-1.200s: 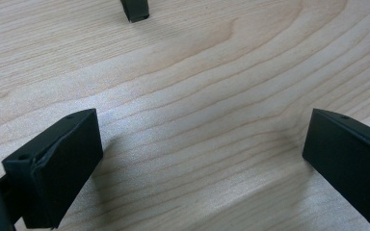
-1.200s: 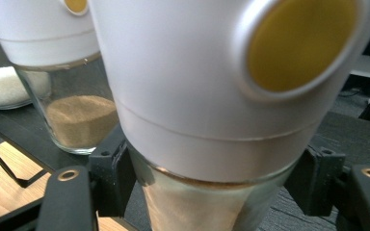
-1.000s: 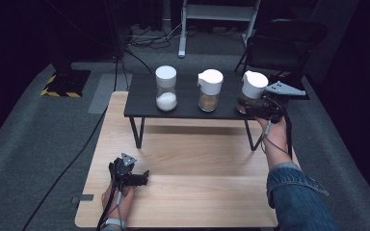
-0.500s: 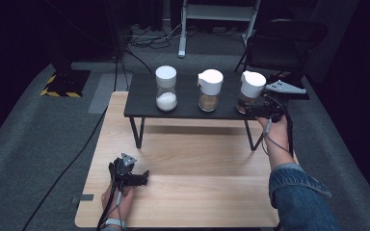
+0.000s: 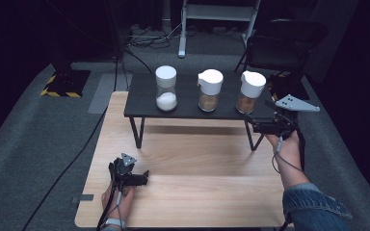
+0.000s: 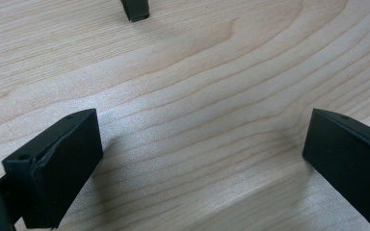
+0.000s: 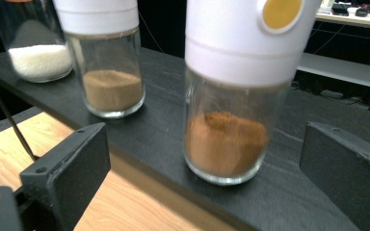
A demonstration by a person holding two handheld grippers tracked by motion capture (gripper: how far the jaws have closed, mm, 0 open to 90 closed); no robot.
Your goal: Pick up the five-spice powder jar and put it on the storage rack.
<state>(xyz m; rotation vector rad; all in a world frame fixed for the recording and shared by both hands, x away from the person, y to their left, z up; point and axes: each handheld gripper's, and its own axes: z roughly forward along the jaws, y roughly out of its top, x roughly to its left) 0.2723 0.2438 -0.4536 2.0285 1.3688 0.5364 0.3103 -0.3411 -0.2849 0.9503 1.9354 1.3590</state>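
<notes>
**Three jars on black shelf, right gripper just off the rightmost one**

Three glass jars with white lids stand in a row on one low black shelf [image 5: 188,103], which sits at the far end of one wooden table [image 5: 197,163]. Left jar [image 5: 165,89] holds white granules, flat round lid. Middle jar [image 5: 209,90] holds light brown powder, spouted lid. Right jar [image 5: 250,92] holds darker reddish-brown powder; its lid carries one yellow round spot in the right gripper view. All three upright, apart from each other.

Two grippers, one per hand. Right gripper [image 5: 257,126] sits at the shelf's right front corner, just beside the right jar [image 7: 231,96]. Its jaws have just been opening and now stand spread wide; the jar is ahead of them and centred on the gap, not touched by either pad. Nothing pinched. One grey three-cornered plate on top of it.

Left gripper [image 5: 142,177] rests low over the near-left part of the table, well apart from the shelf. Its jaws are spread, bare wood between them [image 6: 197,144]. One black shelf leg [image 6: 136,9] shows ahead of it.
</notes>
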